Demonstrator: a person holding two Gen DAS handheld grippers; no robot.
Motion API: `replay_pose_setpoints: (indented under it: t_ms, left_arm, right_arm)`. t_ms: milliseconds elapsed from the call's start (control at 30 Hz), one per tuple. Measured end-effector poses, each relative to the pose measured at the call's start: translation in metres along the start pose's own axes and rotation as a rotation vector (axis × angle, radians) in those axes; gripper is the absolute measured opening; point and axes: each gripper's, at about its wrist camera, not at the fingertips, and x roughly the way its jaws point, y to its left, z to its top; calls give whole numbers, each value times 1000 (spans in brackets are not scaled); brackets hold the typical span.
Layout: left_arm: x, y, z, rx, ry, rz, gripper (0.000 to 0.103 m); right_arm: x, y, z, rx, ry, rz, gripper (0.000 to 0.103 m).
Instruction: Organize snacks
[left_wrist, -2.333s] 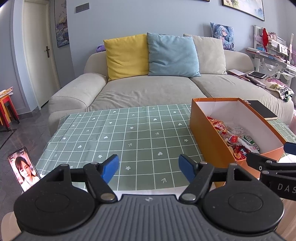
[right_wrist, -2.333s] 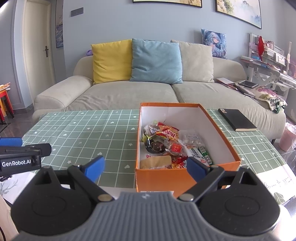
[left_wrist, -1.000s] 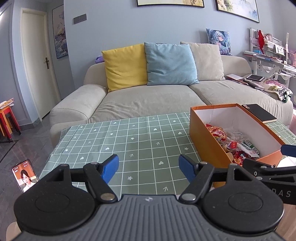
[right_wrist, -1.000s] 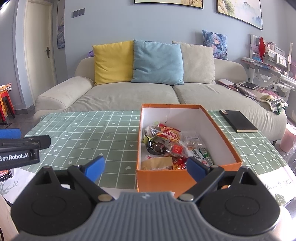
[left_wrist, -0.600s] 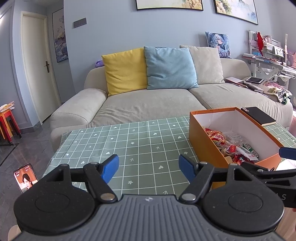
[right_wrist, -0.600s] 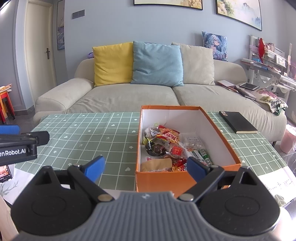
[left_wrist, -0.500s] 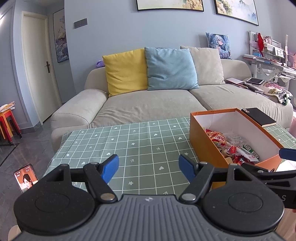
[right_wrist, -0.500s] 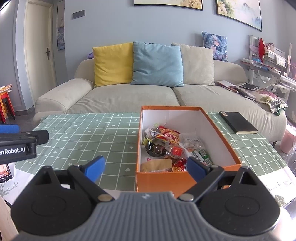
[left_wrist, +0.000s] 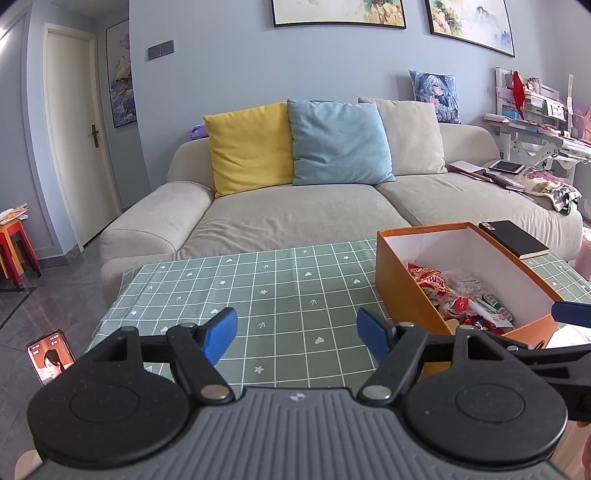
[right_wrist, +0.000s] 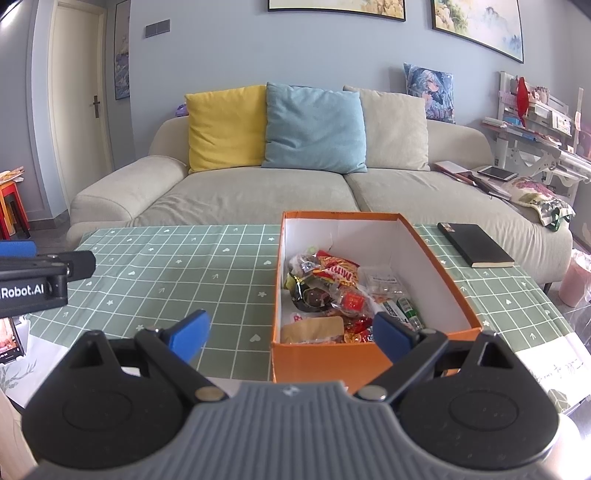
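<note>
Jaws on both grippers spread wide, nothing between them. Left gripper (left_wrist: 297, 330) hovers over bare green checked cloth; right gripper (right_wrist: 291, 332) sits at the near end of the orange box (right_wrist: 373, 356). Snacks (right_wrist: 340, 291) piled loose in the near half of that box, far half bare white. Box stands on the worktop (right_wrist: 177, 280), right of centre. Black notebook (right_wrist: 474, 245) lies just beside the box's far right corner. Sofa (right_wrist: 258, 192) behind, phone (left_wrist: 50, 356) lit at far left.
</note>
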Motion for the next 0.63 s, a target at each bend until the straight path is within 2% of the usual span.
replay_pose_setpoints:
  t_ms: [400, 633]
  left_arm:
    - [3, 2, 0, -12, 15, -5, 87]
    - [2, 0, 0, 2, -4, -6, 87]
  right_arm:
    - [1, 0, 0, -1, 3, 0, 92]
    - [2, 0, -1, -1, 6, 1, 92]
